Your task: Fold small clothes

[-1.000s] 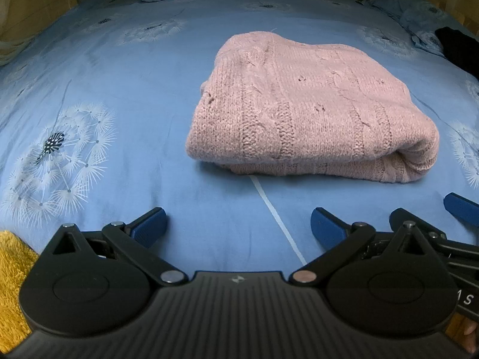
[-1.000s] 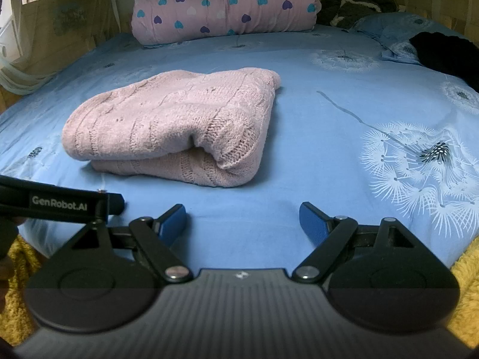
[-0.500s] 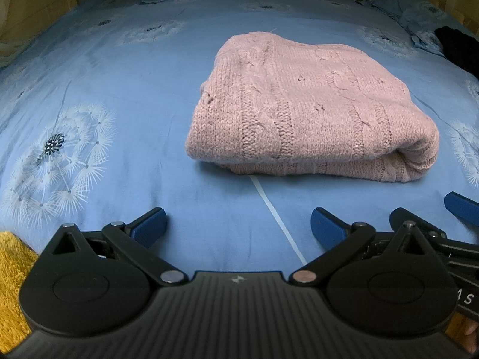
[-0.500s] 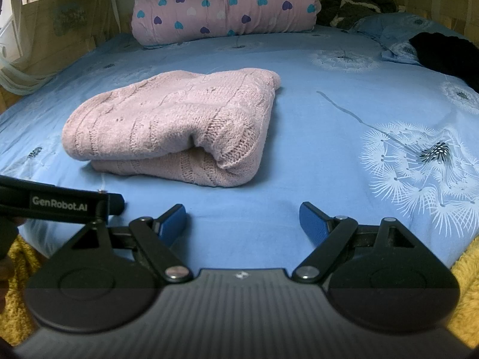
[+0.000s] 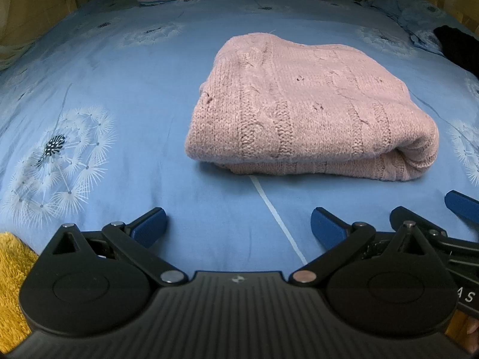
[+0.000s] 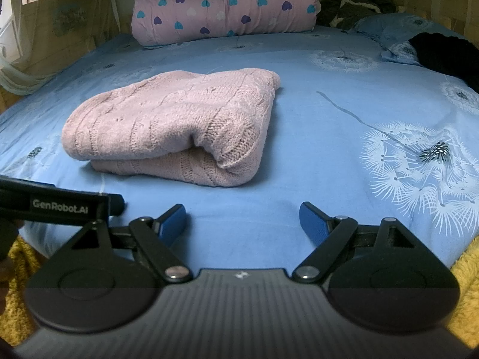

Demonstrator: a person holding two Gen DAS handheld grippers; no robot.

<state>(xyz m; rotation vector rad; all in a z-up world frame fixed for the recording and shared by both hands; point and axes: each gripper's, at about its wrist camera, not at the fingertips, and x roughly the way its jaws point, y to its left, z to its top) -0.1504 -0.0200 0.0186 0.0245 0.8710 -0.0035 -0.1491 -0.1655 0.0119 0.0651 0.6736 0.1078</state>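
So I had my left hand-held gripper (image 5: 238, 224) hanging over the near edge of the bed, jaws spread wide with nothing in them, blue pads clear of the sheet. Same deal with my right hand-held gripper (image 6: 241, 220): wide apart, empty, pointed down at bare sheet. The two sat close side by side, so close that the right one's blue pad poked into the left camera's lower right corner, and the left one's black body with its white lettering cut across the right camera's lower left.

Just past the fingertips was the blue bedsheet (image 5: 119, 68) with its white dandelion print, plus a thin white line running diagonally out from under the sweater toward the left tool.

The pink cable-knit sweater (image 5: 311, 110) was lying folded into a thick bundle in the middle of the bed, well clear of both tools. Its rolled fold faced me and the right side, layers stacked and a bit puffy.

Further back, a pink quilt with heart print (image 6: 224, 6) was rolled up at the head of the bed. Some black clothing (image 6: 446, 56) lay off at the far right, and yellow fuzzy fabric (image 5: 12, 269) showed below the bed's near edge.
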